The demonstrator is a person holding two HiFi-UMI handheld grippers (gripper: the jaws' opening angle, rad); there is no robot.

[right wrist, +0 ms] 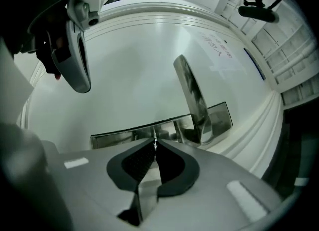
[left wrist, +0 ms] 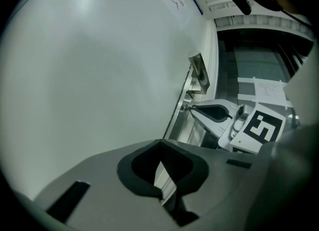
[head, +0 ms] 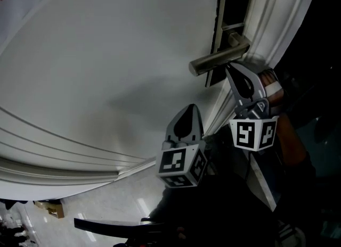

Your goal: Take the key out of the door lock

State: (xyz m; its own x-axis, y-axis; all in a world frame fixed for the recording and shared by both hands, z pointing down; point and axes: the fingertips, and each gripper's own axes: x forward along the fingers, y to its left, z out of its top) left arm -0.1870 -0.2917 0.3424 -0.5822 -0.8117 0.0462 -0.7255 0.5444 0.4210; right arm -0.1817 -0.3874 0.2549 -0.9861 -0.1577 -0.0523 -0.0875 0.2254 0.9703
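A white door [head: 106,65] carries a metal lever handle [head: 218,59] on a long lock plate [head: 230,6]. My right gripper [head: 228,68] has its tips against the plate just below the handle. In the right gripper view the lock plate [right wrist: 119,138] lies straight ahead, and my right gripper [right wrist: 154,144] is shut on a thin metal sliver, the key [right wrist: 154,140], still at the plate. The key is hidden in the head view. My left gripper [head: 190,107] hangs lower, close to the door face, shut and empty. It does not touch the lock.
The moulded door frame [head: 282,11] runs along the right of the lock. A pale tiled floor [head: 122,208] shows below the door. The handle [right wrist: 192,95] juts out over my right gripper's jaws. A person's hand [head: 274,89] holds the right gripper.
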